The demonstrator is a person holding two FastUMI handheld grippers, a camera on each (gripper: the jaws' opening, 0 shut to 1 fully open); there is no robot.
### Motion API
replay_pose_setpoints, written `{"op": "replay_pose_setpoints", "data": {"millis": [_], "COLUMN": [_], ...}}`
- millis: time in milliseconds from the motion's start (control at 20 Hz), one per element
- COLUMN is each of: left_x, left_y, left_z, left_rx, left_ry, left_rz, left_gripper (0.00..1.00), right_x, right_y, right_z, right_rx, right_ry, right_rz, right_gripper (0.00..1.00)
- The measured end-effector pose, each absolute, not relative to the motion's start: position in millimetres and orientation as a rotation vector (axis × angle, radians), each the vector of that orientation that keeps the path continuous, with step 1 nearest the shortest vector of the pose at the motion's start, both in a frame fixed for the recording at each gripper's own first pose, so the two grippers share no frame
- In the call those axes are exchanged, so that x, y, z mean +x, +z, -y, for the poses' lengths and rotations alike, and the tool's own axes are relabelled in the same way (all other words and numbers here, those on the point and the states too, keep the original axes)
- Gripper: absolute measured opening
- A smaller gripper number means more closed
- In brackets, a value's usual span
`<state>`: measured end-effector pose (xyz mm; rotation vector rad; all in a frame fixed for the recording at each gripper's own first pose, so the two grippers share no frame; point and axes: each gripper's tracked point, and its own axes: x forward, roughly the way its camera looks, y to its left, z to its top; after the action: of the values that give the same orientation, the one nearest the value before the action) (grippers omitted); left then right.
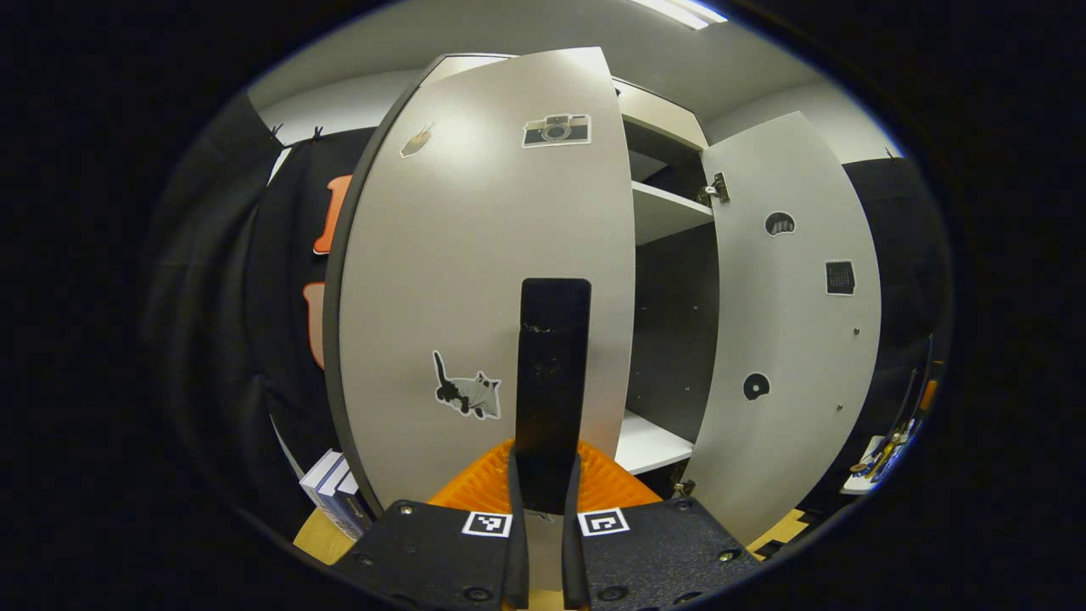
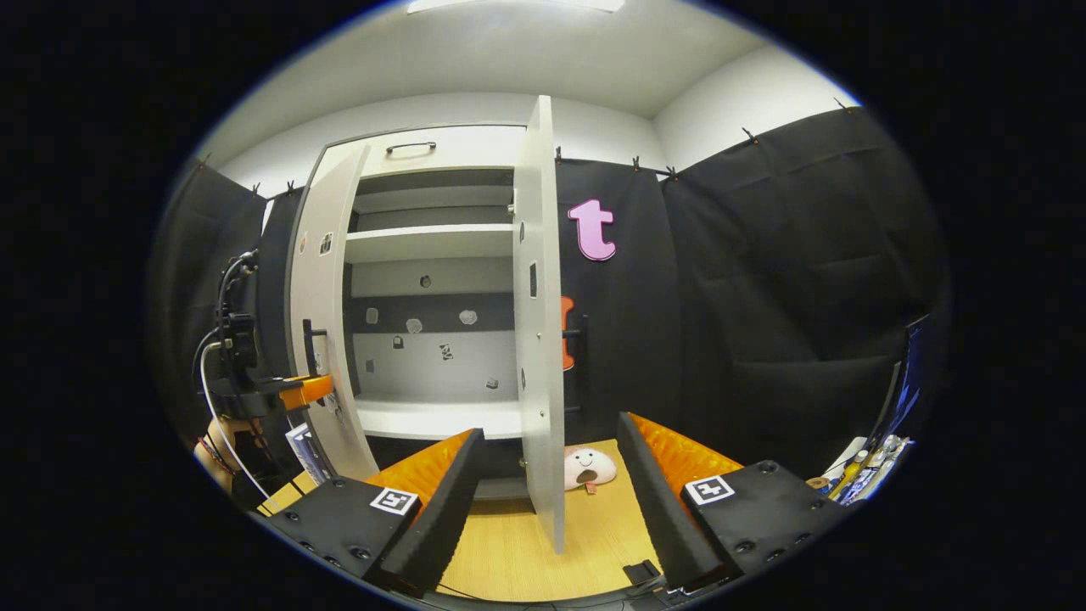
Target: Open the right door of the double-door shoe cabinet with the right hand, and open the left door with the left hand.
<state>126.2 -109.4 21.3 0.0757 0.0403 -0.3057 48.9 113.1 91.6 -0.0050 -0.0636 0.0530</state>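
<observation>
The left door [image 1: 458,280] of the pale shoe cabinet fills the left gripper view, partly swung out. My left gripper [image 1: 545,465] is shut on its upright black handle [image 1: 556,356]. Beyond it the right door [image 1: 789,322] stands wide open. In the right gripper view the right door [image 2: 539,297] is edge-on, with its black handle [image 2: 584,356] on the far side. My right gripper [image 2: 550,428] is open, a finger to each side of the door's edge and apart from it. At far left the left gripper [image 2: 316,389] sits at the left door [image 2: 327,339].
Pale shelves [image 2: 433,242] show inside the cabinet. A round plush toy [image 2: 590,467] lies on the wooden surface [image 2: 509,543] by the right door's foot. Books [image 1: 331,492] lean left of the cabinet. Small clutter [image 2: 857,479] sits at the far right.
</observation>
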Motion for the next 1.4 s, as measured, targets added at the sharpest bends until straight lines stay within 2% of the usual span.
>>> {"op": "replay_pose_setpoints", "data": {"millis": [650, 850, 1150, 1200, 1400], "left_x": [102, 99, 95, 94, 91], "left_y": [29, 30, 31, 33, 39], "left_z": [83, 79, 71, 68, 44], "left_rx": [0.043, 0.030, 0.029, 0.010, 0.072], "left_ry": [-0.369, -0.391, -0.395, -0.396, -0.329], "left_rz": [-0.021, -0.033, -0.021, -0.020, 0.022], "left_gripper": [0.15, 0.18, 0.16, 0.16, 0.16], "right_x": [35, 33, 33, 33, 32], "right_y": [89, 86, 84, 84, 81], "right_z": [-125, -123, -126, -128, -132], "right_rx": [-0.035, -0.036, -0.032, -0.032, -0.034], "right_ry": [0.084, 0.068, 0.068, 0.072, 0.086], "right_rz": [0.062, 0.048, 0.042, 0.040, 0.028], "right_gripper": [0.92, 0.92, 0.92, 0.99, 0.99]}}
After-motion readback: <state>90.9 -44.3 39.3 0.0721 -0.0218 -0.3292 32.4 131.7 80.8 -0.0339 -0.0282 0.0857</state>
